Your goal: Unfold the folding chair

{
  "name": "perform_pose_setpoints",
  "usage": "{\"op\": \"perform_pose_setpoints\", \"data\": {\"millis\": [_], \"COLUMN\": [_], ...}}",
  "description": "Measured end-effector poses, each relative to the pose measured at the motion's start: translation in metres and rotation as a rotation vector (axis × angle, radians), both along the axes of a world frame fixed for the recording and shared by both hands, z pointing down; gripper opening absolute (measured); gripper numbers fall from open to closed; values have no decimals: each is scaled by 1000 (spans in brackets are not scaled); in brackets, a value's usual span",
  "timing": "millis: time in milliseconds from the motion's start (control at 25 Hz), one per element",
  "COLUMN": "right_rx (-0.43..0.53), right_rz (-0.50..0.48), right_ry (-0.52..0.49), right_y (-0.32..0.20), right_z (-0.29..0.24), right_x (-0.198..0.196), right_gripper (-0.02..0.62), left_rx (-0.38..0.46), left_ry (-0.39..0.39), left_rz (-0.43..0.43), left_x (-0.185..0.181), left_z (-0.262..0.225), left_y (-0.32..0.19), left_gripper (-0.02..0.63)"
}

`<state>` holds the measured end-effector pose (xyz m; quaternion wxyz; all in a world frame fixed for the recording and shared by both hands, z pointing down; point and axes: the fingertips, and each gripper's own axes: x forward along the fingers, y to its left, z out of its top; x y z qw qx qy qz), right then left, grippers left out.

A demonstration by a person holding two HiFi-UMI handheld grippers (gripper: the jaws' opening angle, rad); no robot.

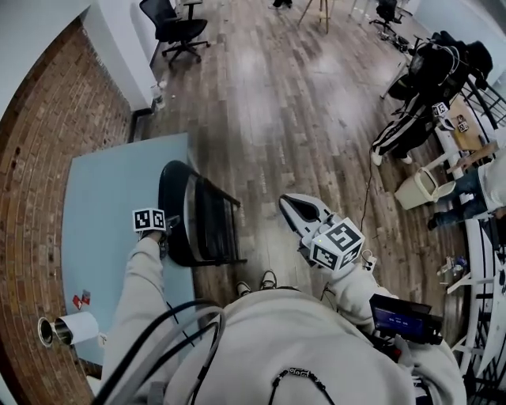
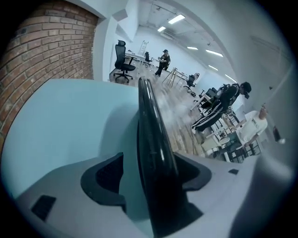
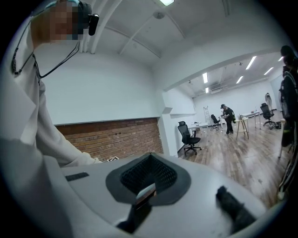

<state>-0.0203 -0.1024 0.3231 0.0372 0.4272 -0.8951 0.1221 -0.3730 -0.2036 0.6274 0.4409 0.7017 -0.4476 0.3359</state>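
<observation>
Left gripper, jaws wide, straddles the folded chair at its top edge, ready to clamp; right gripper closed, empty.

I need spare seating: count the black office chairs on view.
2. One office chair stands at the head view's top left; the second office chair is at its top right, near the edge. Others may be hidden out of frame.
</observation>
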Motion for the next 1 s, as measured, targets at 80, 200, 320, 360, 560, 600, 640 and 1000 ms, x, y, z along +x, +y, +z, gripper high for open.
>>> {"op": "perform_pose_setpoints", "data": {"millis": [80, 200, 320, 360, 560, 600, 640, 1000], "right_rx": [0, -9, -37, -45, -65, -70, -76, -138], "right_rz": [8, 24, 41, 42, 37, 35, 34, 26], "right_ry": [15, 21, 2, -7, -17, -17, -17, -28], "right_y": [1, 0, -2, -2, -1, 0, 0, -14], "right_z": [0, 1, 7, 9, 15, 18, 21, 56], "right_x": [6, 14, 18, 19, 14, 13, 12, 8], "right_gripper": [3, 3, 3, 3, 3, 3, 3, 3], "left_rx": [-19, -54, -89, -94, -129, -135, -136, -107], "left_ry": [26, 52, 16, -18, -104, -120, -132, -122], "left_rz": [-6, 47, 125, 144, 109, 101, 96, 22], "left_x": [3, 10, 18, 18, 15, 14, 14, 14], "left_z": [6, 5, 9, 10, 9, 9, 9, 7], "left_y": [-2, 2, 8, 8, 10, 11, 12, 7], "left_gripper": [314, 308, 170, 127, 82, 73, 69, 52]}}
